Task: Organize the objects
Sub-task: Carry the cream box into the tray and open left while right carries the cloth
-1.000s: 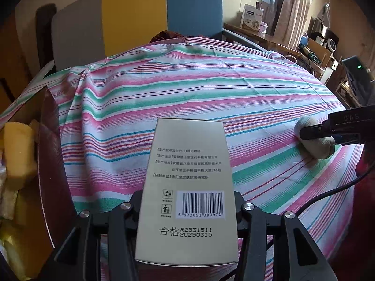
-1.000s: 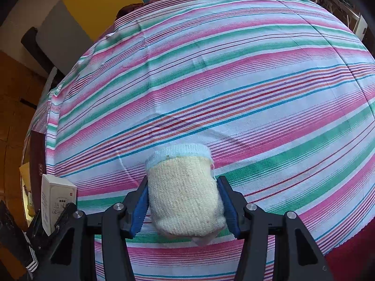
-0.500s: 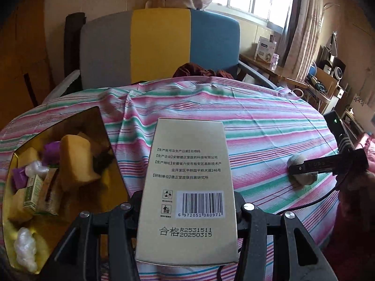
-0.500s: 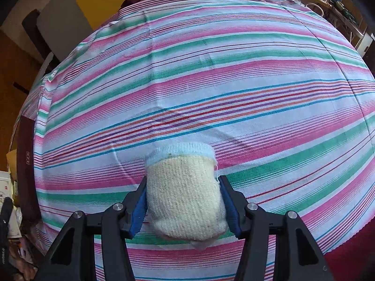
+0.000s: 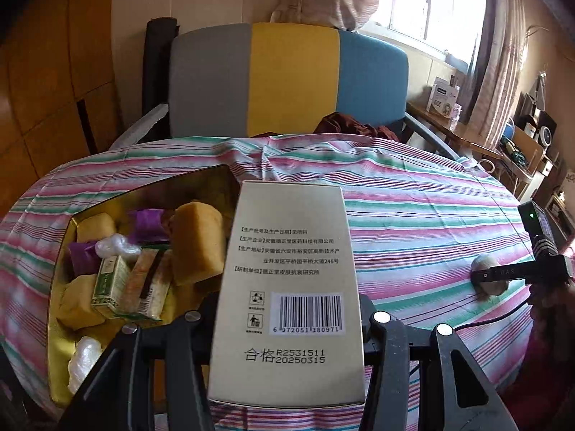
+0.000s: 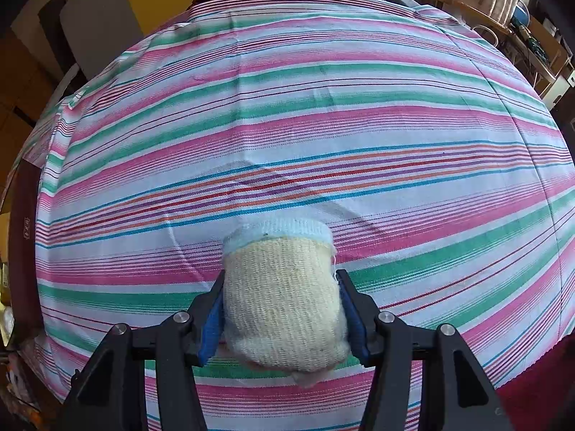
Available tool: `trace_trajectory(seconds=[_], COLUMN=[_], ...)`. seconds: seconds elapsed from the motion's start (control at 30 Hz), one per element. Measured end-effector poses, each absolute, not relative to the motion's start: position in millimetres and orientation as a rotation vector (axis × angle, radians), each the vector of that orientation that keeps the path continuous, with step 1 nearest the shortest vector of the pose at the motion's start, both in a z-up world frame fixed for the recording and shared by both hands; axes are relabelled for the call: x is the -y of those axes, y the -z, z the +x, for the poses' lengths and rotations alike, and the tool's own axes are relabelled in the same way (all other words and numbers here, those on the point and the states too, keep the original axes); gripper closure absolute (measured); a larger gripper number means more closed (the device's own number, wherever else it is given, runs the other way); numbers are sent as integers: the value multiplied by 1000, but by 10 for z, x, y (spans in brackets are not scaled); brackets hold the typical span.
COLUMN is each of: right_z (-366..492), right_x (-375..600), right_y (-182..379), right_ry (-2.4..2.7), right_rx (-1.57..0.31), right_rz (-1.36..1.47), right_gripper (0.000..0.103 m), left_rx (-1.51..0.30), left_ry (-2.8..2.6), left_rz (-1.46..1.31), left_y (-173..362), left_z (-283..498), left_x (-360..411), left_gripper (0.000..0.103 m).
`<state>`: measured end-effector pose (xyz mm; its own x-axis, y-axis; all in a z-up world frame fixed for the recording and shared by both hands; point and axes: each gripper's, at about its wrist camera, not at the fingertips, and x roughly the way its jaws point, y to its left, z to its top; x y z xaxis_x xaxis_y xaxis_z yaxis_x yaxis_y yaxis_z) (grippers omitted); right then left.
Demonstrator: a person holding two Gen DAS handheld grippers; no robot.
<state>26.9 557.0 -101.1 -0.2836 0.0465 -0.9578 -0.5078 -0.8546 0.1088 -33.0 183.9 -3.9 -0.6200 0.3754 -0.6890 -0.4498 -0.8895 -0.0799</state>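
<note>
One gold carton (image 5: 287,287) sits clamped between the left gripper (image 5: 287,318) fingers, beside one gold tin (image 5: 61,323) holding four yellow sponges and two purple wrappers. The right gripper (image 6: 282,318) pinches one rolled sock (image 6: 284,301) on the striped tablecloth (image 6: 305,115).

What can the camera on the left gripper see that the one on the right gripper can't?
Only the left wrist view shows the gold carton clamped in the left gripper, the contents of the open gold tin of small packets and sponges, the striped chair in full and the window.

Only the right wrist view shows the rolled knit sock close up, clamped in the right gripper.

Both show the striped tablecloth; the left view also catches that sock and gripper far off at its right edge.
</note>
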Motion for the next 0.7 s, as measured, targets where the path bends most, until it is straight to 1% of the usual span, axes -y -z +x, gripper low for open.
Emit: trace_trajectory(seconds=[0.1,0.2,0.5,0.6,0.7], right_z=[269,266,276,247,140], right_x=[-5571,-5572,-5611,-5511,-5123], right_y=[1010,1010,956,820,603], right_ry=[-2192,-2193,-2196,-2251,-2365], right_rx=[-570,-569,-519,-488,-477], right_rz=[-1615,-1616,-1595,-1563,-1537], right_gripper=[46,46,48,48,48], left_rx=[-148,-121,105,136,156], left_ry=[-2507,-2530,-2628,-2627,-2620], left_rz=[-1040,-1071,-1153,-1161,-1187], left_y=[77,120,224,301,365], left_z=[-386,-448,-581,-562,-592], left_x=[-1678,-1470,-439,-280,-270], left_gripper=[52,52,52,53,52])
